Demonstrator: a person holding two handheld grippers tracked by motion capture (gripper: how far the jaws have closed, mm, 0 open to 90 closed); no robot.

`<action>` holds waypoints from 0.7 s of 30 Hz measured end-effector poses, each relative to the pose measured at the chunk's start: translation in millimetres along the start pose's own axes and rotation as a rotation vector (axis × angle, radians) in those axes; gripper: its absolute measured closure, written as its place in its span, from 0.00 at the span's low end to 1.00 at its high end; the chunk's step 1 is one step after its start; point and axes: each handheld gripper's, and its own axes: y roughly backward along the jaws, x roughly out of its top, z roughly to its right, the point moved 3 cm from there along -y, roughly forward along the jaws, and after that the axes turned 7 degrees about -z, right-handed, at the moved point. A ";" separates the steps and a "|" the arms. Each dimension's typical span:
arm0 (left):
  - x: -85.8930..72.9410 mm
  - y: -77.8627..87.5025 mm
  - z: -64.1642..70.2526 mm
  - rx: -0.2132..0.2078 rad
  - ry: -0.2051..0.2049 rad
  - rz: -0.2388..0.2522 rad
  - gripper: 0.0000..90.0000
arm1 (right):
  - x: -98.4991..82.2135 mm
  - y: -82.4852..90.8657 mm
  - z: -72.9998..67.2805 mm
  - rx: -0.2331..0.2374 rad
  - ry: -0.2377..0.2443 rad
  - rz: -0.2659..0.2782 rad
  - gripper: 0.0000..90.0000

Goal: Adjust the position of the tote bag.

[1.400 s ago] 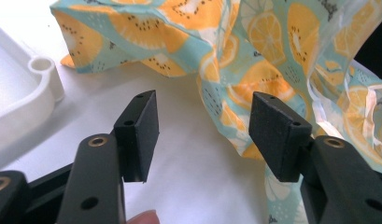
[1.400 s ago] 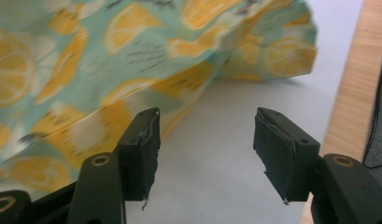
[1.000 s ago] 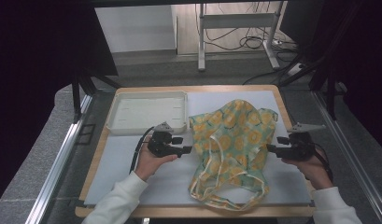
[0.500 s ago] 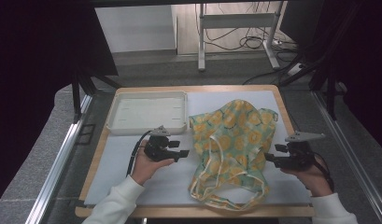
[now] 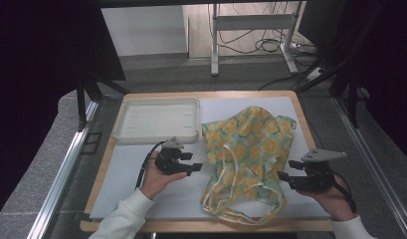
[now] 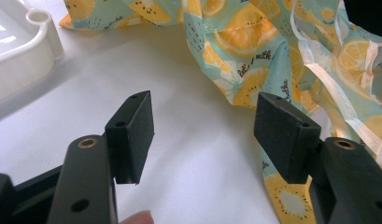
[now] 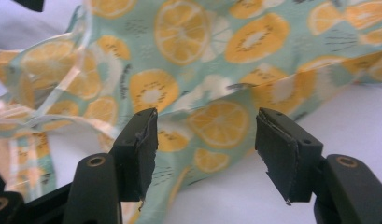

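Nearest the person, the fruit-print apron point(image 5: 248, 162) lies crumpled on the white mat of the desk point(image 5: 141, 199), its pale straps point(image 5: 241, 211) looping loosely toward the front edge. Nothing about it looks folded or smoothed yet, so the work seems to be at its start: the cloth has still to be gripped, spread or folded.

The left hand-held gripper point(image 5: 195, 167) sits just left of the apron, jaws released and parted with bare mat between them; in the left gripper view point(image 6: 205, 135) the cloth's edge lies just beyond and partly behind the right jaw, not pinched. The right hand-held gripper point(image 5: 282, 178) faces the apron's right edge, also released; in the right gripper view point(image 7: 205, 149) the printed fabric lies between and behind the parted jaws, though whether a pad brushes it is hard to tell from this angle.

Farther back, a white tray point(image 5: 156, 134) stands empty at the left, just beside the apron's far corner. It may be where the apron is meant to go.
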 end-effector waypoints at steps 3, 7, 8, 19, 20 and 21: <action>-0.1 -0.1 0.4 -0.003 0.001 0.001 0.42 | -1.1 -2.1 -3.8 0.011 0.005 -0.007 0.43; -0.5 -1.5 1.3 -0.004 -0.006 -0.005 0.42 | -1.4 -3.5 -8.3 0.023 0.008 -0.009 0.43; -0.6 -1.5 1.5 -0.004 -0.008 -0.005 0.42 | -1.3 -3.8 -9.8 0.026 0.012 -0.008 0.43; -7.5 -5.9 9.8 -0.018 -0.026 -0.027 0.42 | -0.5 -13.3 -27.0 0.052 0.045 -0.029 0.43; -7.5 -5.9 9.8 -0.018 -0.026 -0.027 0.42 | -0.5 -13.3 -27.0 0.052 0.045 -0.029 0.43; -7.5 -7.3 11.1 -0.020 -0.031 -0.031 0.42 | 0.0 -15.6 -29.9 0.056 0.051 -0.035 0.43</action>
